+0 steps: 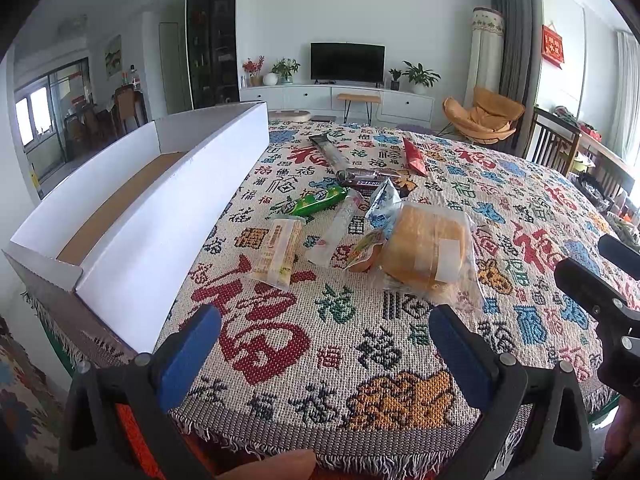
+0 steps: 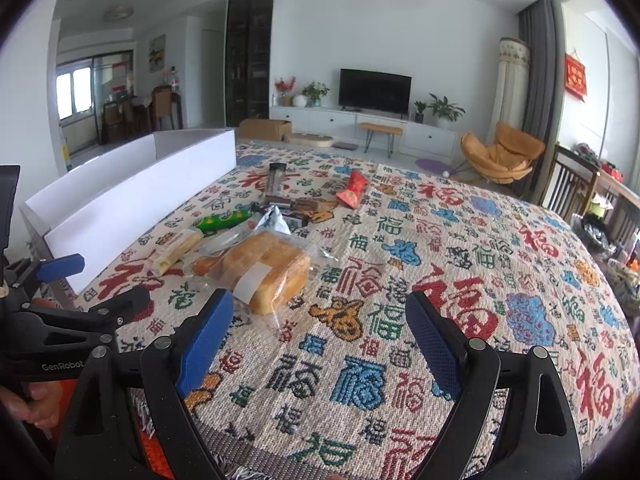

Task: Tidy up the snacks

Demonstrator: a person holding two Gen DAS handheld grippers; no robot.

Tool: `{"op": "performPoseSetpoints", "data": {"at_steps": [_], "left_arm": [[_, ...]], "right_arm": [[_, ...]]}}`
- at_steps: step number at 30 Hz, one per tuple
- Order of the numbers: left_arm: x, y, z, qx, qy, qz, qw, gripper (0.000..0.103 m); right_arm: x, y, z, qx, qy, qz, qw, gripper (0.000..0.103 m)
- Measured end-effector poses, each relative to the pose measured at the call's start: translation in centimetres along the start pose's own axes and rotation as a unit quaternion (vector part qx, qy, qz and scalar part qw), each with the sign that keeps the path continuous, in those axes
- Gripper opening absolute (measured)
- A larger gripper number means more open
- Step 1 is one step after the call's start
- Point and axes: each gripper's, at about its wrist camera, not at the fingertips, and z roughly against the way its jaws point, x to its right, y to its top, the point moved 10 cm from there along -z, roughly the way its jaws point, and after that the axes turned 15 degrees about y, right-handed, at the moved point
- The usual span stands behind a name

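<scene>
Several snacks lie in a loose heap on the patterned cloth (image 1: pixel 320 340): a bagged bread loaf (image 1: pixel 426 248) (image 2: pixel 268 270), a pale yellow wafer pack (image 1: pixel 280 254) (image 2: pixel 176 250), a green packet (image 1: pixel 316 202) (image 2: pixel 222 220), a clear tube (image 1: pixel 334 232), a blue-white pouch (image 1: pixel 384 200), a dark bar (image 1: pixel 360 178), a long black stick pack (image 1: pixel 324 148) (image 2: pixel 276 178) and a red packet (image 1: pixel 414 156) (image 2: pixel 352 190). A long white cardboard box (image 1: pixel 172 216) (image 2: pixel 132 200) stands left of them, open on top. My left gripper (image 1: pixel 324 336) and right gripper (image 2: pixel 320 320) hover open and empty near the table's front edge.
The right gripper's black body (image 1: pixel 600 300) shows at the right of the left wrist view. A hand (image 2: pixel 36 404) holds the left gripper (image 2: pixel 96 280) at the left of the right wrist view. Behind the table are a TV (image 1: pixel 347 62), an orange chair (image 1: pixel 482 114) and wooden chairs (image 2: pixel 576 188).
</scene>
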Motion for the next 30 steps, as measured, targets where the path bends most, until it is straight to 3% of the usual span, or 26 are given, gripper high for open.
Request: {"op": "performPoseSetpoints", "data": {"at_steps": [30], "left_arm": [[-0.22,-0.23,-0.01,-0.007,-0.002,0.005,1.0000,0.103]], "right_arm": [[-0.16,-0.43,-0.54,-0.008,0.006,-0.001,1.000,0.090]]}}
